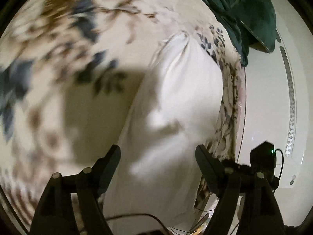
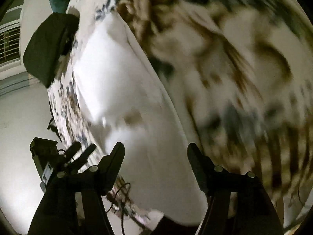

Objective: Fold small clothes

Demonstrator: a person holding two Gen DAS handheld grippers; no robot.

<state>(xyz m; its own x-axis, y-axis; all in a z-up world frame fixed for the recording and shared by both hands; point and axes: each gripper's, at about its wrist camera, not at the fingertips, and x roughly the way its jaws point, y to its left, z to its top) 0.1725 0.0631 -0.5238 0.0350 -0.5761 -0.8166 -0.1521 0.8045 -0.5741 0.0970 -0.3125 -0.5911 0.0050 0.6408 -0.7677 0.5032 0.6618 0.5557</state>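
Left tongs [image 1: 157,152]: released, the two black plastic fingers spread wide with nothing between them. They hang over the white garment [image 1: 176,101], a smooth, plain fabric piece with soft folds and a gathered, puckered upper end. In the left wrist view the garment lies as a long band on the bed [image 1: 58,39], close to the bed's right edge. The bed cover is a pale cloth printed with blue-grey and brown leaves and flowers; much of the print is motion-blurred.

Right tongs [image 2: 155,152]: released, fingers equally wide apart and gripping nothing. In the right wrist view the same white garment [image 2: 121,90] runs from the upper left down between the fingers, showing a rounded hemmed edge along its right side. It rests on the floral cover [image 2: 234,68].

A crumpled dark green cloth [image 1: 244,9], plush in texture, lies at the far corner of the bed, apart from the white garment. A dark rounded fabric item [image 2: 50,47] sits at the bed's edge in the right wrist view; its identity cannot be determined. The other tongs' black body [image 1: 264,156] is visible beside the bed's edge.
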